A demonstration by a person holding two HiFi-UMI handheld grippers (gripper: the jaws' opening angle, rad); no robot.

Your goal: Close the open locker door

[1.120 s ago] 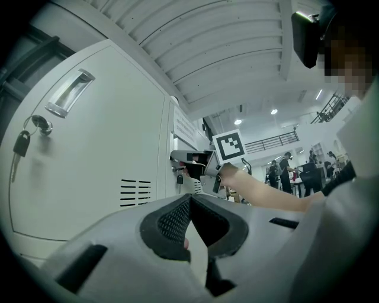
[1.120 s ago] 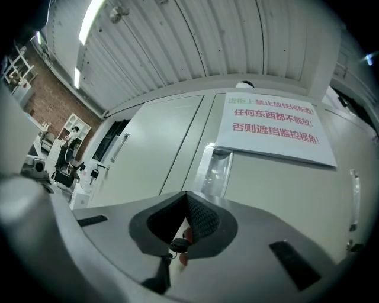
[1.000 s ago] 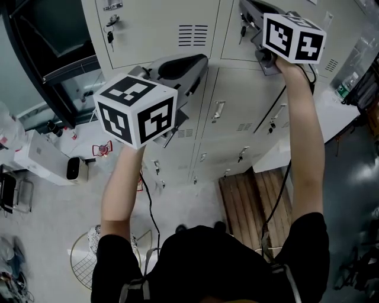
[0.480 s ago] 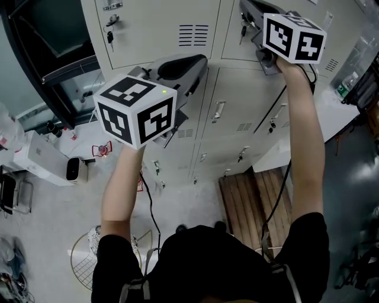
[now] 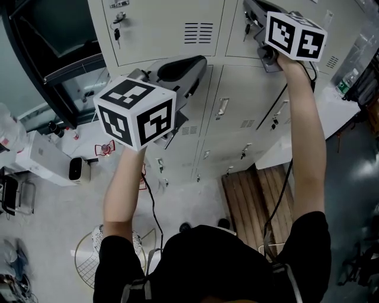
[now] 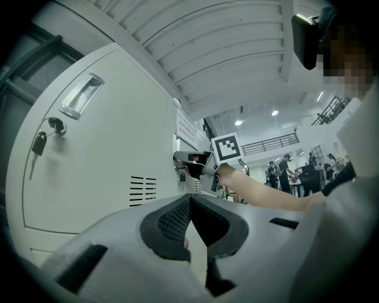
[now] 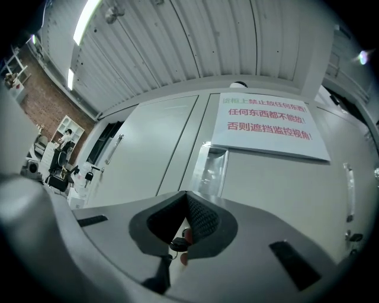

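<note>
My right gripper (image 5: 250,7) is shut, its tips against an upper grey locker door (image 7: 266,183) that carries a printed sign (image 7: 266,124). That door looks flush with its neighbours. A black-headed key (image 7: 177,243) shows just under the tips; I cannot tell whether it is pinched. Seen from the left gripper view, the right gripper (image 6: 177,157) sits at that door's edge by the lock. My left gripper (image 5: 201,63) is shut and empty, held off the lockers in front of the neighbouring door (image 6: 100,171). Lower right, another door (image 5: 271,142) seems ajar, with a dark gap along its edge.
The neighbouring door has a handle (image 6: 77,103), hanging keys (image 6: 38,142) and a vent (image 6: 142,189). A wooden pallet (image 5: 254,195) lies on the floor before the lockers. A wire basket (image 5: 89,260) and white boxes (image 5: 47,160) stand at the left.
The head view has shifted slightly, so the lockers sit a little lower in the picture. Both grippers stay where they were, jaws unchanged.
</note>
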